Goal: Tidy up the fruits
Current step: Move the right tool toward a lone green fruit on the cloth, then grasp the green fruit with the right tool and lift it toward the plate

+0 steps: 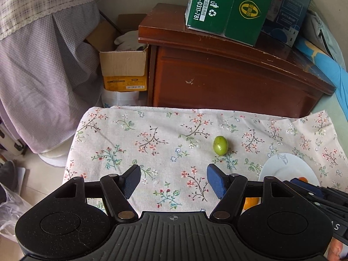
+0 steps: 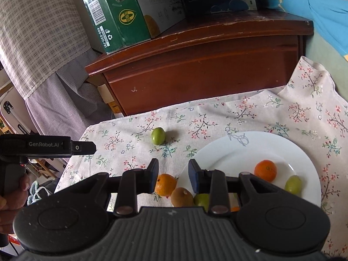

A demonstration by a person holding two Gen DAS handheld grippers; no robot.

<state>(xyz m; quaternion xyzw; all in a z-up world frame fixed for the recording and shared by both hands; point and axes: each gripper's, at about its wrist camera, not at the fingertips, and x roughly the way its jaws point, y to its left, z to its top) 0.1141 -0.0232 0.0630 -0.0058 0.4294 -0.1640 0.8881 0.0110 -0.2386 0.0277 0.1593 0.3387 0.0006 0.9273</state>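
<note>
A small green fruit [image 1: 220,145] lies alone on the floral cloth [image 1: 152,130], just beyond the right fingertip of my left gripper [image 1: 175,178], which is open and holds nothing. In the right wrist view the same green fruit [image 2: 158,136] sits left of a white plate [image 2: 228,152]. The plate carries an orange [image 2: 265,170] and a pale green fruit [image 2: 293,184]. My right gripper [image 2: 173,171] hovers at the plate's left rim, its jaws a narrow gap apart with nothing between them. Under it lie another orange [image 2: 166,184], a brown kiwi [image 2: 181,196] and a green fruit [image 2: 201,200].
A dark wooden cabinet [image 1: 217,76] stands right behind the cloth, with a green carton [image 1: 228,6] and a blue box [image 1: 287,15] on top. Left of it are an open cardboard box [image 1: 124,65] and hanging checked fabric [image 1: 43,65]. A hand [image 2: 13,195] grips the left gripper's handle.
</note>
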